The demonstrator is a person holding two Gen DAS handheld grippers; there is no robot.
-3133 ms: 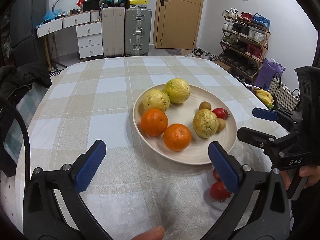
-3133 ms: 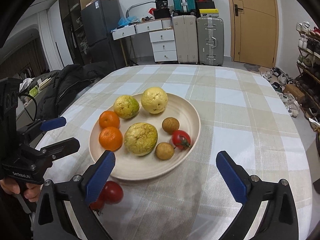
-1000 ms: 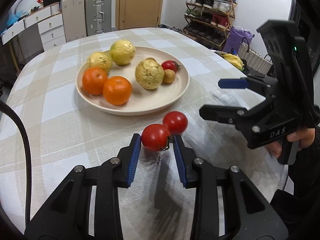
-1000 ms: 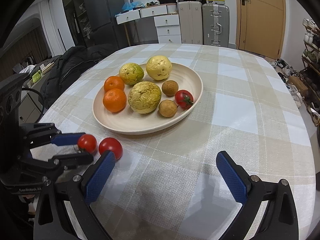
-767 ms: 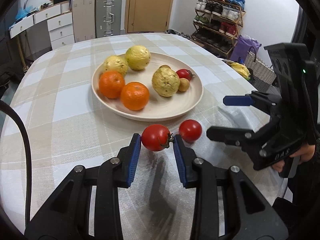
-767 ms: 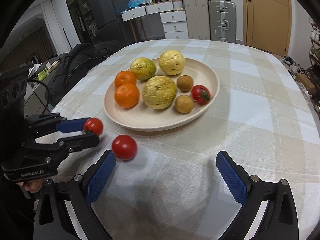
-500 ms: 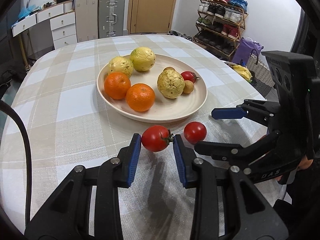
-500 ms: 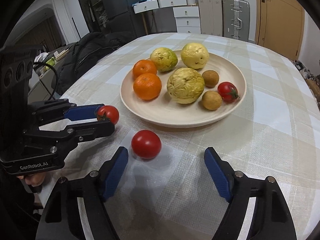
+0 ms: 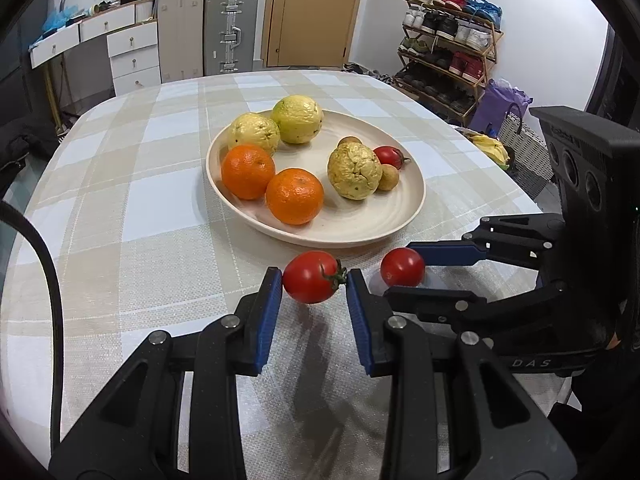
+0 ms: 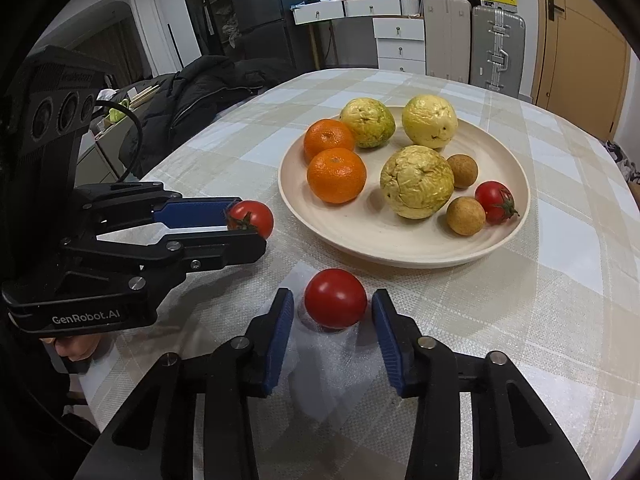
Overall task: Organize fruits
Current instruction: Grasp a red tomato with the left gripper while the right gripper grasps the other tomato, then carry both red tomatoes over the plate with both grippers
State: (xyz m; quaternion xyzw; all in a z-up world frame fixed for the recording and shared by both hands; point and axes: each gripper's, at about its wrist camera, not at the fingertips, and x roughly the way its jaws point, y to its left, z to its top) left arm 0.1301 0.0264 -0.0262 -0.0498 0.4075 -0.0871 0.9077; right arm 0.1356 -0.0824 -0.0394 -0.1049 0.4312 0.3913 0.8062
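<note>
The left gripper (image 9: 314, 290) pinches a stemmed tomato (image 9: 313, 282) between its blue pads, held just off the checked tablecloth (image 9: 132, 216) near the plate's (image 9: 416, 196) near rim. Only the right wrist view shows the right gripper (image 10: 331, 312) straddling a second tomato (image 10: 335, 298), fingers set close on either side with slim gaps, not yet clamped; that tomato rests on the cloth. From the left view one blue finger (image 9: 448, 253) touches it. "GenRobot.AI" reads on the left gripper's body in the right view; "DAS" shows on the right gripper in the left view. The plate carries two oranges (image 10: 337, 175), three guavas (image 10: 417, 182), two longans (image 10: 465, 210) and a third tomato (image 10: 494, 201).
</note>
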